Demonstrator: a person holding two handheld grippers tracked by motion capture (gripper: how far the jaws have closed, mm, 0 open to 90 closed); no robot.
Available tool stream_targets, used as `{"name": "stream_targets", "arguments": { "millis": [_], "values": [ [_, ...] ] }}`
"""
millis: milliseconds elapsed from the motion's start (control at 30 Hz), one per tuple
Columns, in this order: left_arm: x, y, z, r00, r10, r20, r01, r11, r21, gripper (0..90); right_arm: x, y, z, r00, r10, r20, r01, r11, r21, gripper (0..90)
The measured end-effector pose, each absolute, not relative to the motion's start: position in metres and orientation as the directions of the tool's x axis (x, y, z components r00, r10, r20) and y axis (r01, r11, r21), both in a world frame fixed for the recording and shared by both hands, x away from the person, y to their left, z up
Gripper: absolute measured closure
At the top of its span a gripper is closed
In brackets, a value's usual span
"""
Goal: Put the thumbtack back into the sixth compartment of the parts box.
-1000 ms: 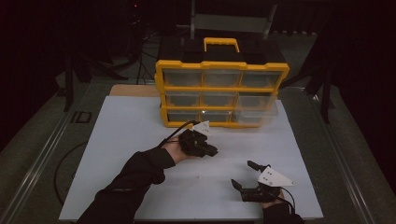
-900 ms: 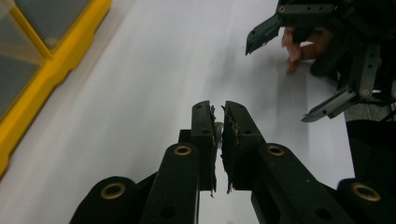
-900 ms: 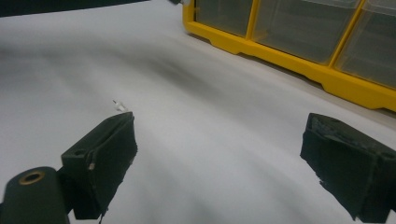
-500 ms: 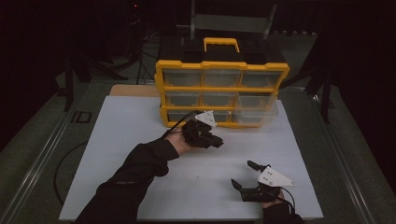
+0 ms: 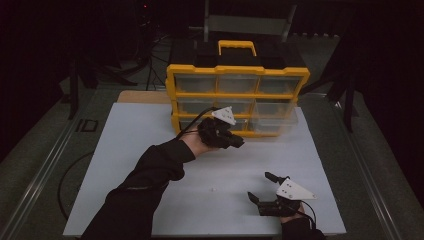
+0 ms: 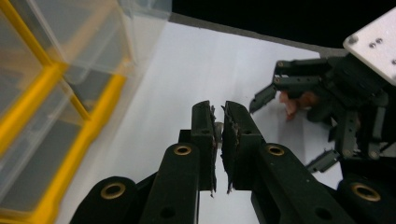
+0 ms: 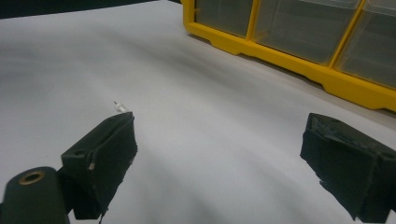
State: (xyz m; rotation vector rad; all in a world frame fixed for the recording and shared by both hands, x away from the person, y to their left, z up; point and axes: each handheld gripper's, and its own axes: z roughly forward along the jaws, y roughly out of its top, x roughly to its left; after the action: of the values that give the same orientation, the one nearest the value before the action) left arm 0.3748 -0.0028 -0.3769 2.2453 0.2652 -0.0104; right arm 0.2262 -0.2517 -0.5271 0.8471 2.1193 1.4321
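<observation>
While the left gripper [image 5: 239, 142] hangs just in front of the bottom row of the yellow organizer [image 5: 237, 95], its jaws stand almost together, a thin slit between them. A small pale piece [image 6: 217, 129] seems to be pinched in that slit, though it is too small to identify. The jaws point toward the right edge of the table [image 5: 130, 150], roughly along the organizer's front. One clear drawer [image 5: 274, 122] at the right end of the lower rows is pulled out toward the person. It lies just beyond the jaw tips, toward the far right corner. Dropping the piece in would likely call for a short move forward and to the right, above the drawer's rim.

The right gripper [image 5: 260, 186] rests low near the near edge, toward the right corner, with its jaws spread wide and nothing between them. A second tiny white bit [image 7: 120, 107] lies on the bare table just off the tip of one of those jaws, on the side toward the left edge [image 5: 212, 190]. The right gripper is much the nearer to it.
</observation>
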Motion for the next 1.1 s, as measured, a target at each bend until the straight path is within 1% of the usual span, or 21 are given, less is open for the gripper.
{"name": "stream_targets", "arguments": {
  "millis": [333,700,800,833,1100],
  "values": [
    [0.382,-0.014,-0.356,0.980,0.181,-0.083,0.176,-0.595,0.784,84.3,0.226,-0.252,-0.527,-0.714,0.700,-0.022,0.239,0.273,0.932,10.0],
    [0.395,-0.030,-0.334,0.979,0.193,-0.071,0.172,-0.573,0.801,84.2,0.226,-0.252,-0.527,-0.714,0.699,-0.020,0.239,0.272,0.932,10.1],
    [0.397,-0.032,-0.330,0.979,0.190,-0.078,0.173,-0.563,0.808,84.2,0.227,-0.252,-0.527,-0.715,0.699,-0.020,0.239,0.271,0.932,10.0],
    [0.400,-0.034,-0.327,0.977,0.193,-0.084,0.178,-0.544,0.820,84.2,0.227,-0.252,-0.527,-0.715,0.699,-0.018,0.240,0.269,0.933,10.0],
    [0.409,-0.048,-0.317,0.976,0.201,-0.084,0.180,-0.525,0.832,84.2,0.226,-0.252,-0.527,-0.716,0.697,-0.021,0.238,0.273,0.932,10.0]
  ]
}}
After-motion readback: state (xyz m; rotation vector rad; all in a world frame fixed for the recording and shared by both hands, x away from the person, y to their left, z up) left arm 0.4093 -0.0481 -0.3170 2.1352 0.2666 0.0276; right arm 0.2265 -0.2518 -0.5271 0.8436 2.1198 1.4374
